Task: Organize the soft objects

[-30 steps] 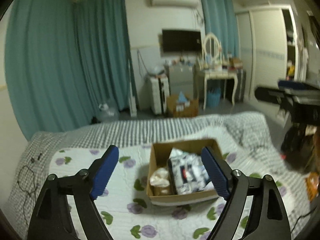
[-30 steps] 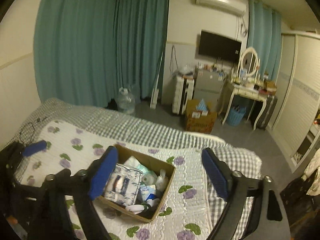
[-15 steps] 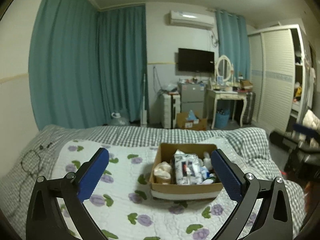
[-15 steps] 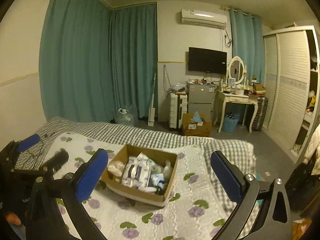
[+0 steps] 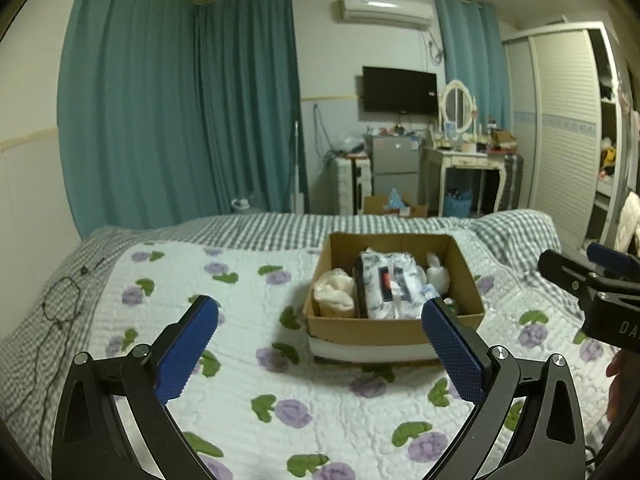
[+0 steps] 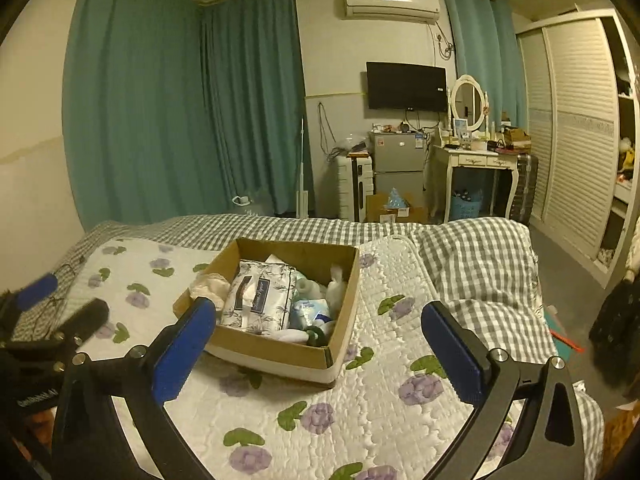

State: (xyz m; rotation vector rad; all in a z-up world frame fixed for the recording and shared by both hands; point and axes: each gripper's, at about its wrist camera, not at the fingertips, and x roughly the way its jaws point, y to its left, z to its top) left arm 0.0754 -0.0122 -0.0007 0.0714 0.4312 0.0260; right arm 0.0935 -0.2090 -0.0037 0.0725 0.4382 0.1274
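Observation:
A cardboard box (image 5: 394, 330) sits on a white floral quilt (image 5: 240, 320) on the bed; it also shows in the right wrist view (image 6: 280, 350). Inside lie a patterned tissue pack (image 5: 386, 284), a cream soft bundle (image 5: 334, 296) and small white and blue items (image 6: 308, 310). My left gripper (image 5: 320, 350) is open and empty above the quilt, short of the box. My right gripper (image 6: 318, 354) is open and empty, near the box's front right corner. Each gripper shows at the edge of the other's view.
A grey checked blanket (image 6: 476, 264) covers the bed's far and right side. A black cable (image 5: 60, 304) lies at the bed's left edge. Beyond the bed stand teal curtains (image 5: 180, 112), a small fridge (image 6: 396, 168), a dressing table (image 6: 474, 160) and a wardrobe (image 6: 576, 140).
Both views have swung and steadied on the box. The box now looks closer in both views. Both grippers stay open and empty.

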